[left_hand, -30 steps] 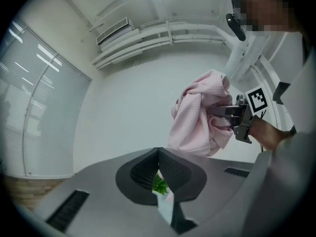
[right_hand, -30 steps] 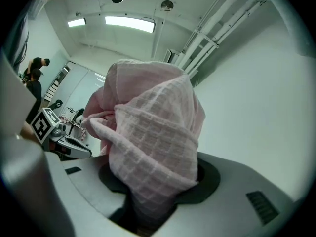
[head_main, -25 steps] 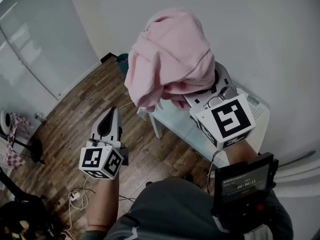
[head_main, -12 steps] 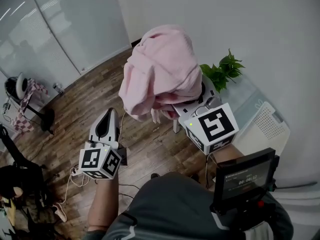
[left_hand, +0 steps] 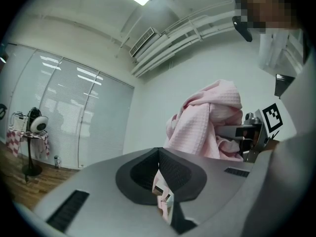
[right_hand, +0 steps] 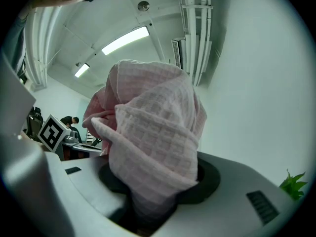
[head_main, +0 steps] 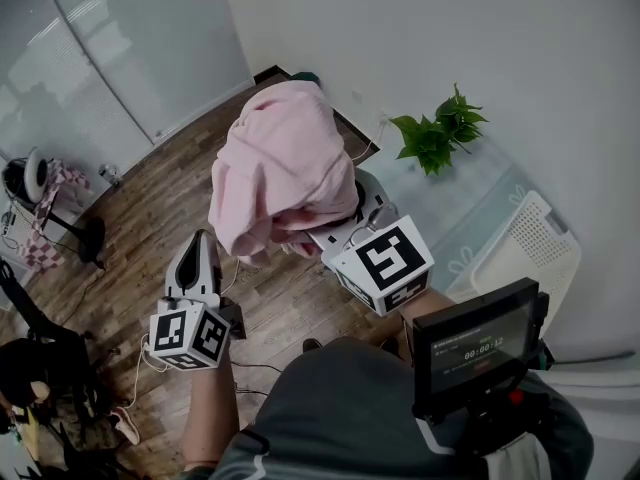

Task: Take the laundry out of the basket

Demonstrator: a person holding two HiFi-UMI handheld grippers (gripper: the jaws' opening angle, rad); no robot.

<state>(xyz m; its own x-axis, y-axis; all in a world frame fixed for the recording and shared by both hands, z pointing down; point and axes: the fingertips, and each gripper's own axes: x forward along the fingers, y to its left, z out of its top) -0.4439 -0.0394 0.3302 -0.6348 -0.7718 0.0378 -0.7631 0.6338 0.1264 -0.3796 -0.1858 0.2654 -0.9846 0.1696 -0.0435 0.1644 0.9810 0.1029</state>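
- The pink cloth is up in the air, bunched into a fat, rumpled bundle with a waffle weave, soft folds drooping over one another.
- It hangs over the wooden floor, to the left of the glass table and well apart from the basket.
- The right gripper has its jaws clamped on a thick fold of that cloth; the cloth billows out above them and hides the tips.
- The left gripper is lower and off to the side, apart from the cloth, jaws together in a point. A small pale pink scrap with a bit of tag sits low in the gap behind the pads; I can't tell what it is.
- The basket is white with rows of little holes and sits at the far end of the table, near a green plant. From here I can't make out anything inside it.
- Writing: a small screen on the right forearm shows a row of timer digits, too small to read for sure. The cube on the right gripper carries bold black-and-white square patterns, no words.
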